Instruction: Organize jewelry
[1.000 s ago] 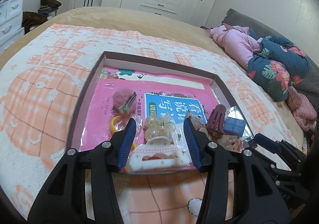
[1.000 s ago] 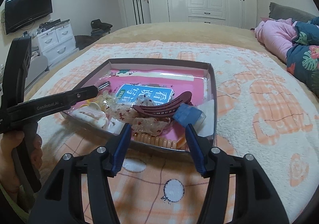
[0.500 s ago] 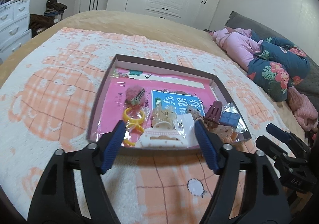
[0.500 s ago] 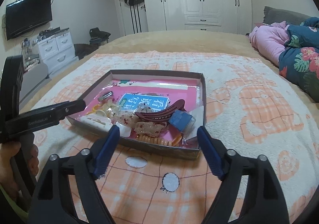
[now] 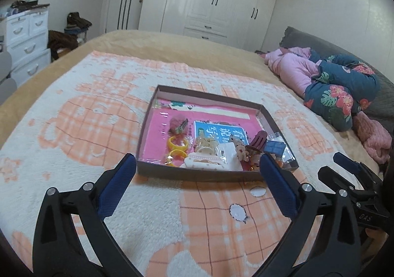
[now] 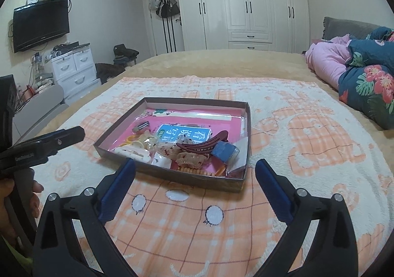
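Jewelry and hair accessories lie heaped in the near end of a shallow brown cardboard tray (image 5: 267, 117) — it sits on the peach-and-white blanket (image 5: 81, 114) covering the bed. Both hand-held grippers hang above the blanket just short of the tray: the left hand-held gripper (image 5: 197, 183) and the right hand-held gripper (image 6: 194, 187), each spread wide and holding nothing. In the heap, a maroon claw clip (image 6: 203, 144) rests beside a blue box (image 6: 224, 150) — two yellow rings (image 5: 177, 147) lie toward the tray's left.
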`<state>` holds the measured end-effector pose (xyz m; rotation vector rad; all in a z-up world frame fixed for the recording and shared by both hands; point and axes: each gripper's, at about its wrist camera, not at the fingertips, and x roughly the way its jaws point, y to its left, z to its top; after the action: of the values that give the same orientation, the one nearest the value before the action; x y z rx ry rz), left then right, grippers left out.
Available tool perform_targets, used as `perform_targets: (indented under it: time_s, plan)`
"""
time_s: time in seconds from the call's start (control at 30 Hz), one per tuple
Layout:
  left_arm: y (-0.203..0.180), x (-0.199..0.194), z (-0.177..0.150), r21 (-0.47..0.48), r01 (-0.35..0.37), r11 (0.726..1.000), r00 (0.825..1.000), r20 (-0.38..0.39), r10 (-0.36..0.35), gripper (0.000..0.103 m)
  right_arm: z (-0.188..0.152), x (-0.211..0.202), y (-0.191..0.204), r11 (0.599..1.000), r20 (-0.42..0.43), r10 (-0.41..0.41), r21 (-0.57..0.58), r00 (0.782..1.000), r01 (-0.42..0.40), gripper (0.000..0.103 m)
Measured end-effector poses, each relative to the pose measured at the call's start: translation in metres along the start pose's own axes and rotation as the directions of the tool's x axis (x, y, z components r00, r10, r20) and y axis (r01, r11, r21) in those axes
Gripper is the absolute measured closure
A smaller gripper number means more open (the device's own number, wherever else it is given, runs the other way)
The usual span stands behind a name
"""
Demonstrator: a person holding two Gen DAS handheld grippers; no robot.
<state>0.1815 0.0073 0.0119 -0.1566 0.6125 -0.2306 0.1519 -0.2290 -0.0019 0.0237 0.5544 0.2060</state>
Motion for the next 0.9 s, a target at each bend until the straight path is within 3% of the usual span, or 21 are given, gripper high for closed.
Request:
perform_targets:
  time_s: [0.3,0.9]
  plan:
    - [-0.007,-0.030,-0.022,0.039,-0.029,0.999,0.998,0.052,0.027,0.011,-0.016,-0.026,0.014,0.999,0.054,-0.025,-0.035,0.998,0.027,0.006]
    - [-0.025,-0.069,-0.056,0.104,-0.005,0.995,0.986,0.167,-0.012,0.011,-0.050,-0.062,0.023,0.996,0.151,-0.055,-0.056,0.987,0.064,0.006]
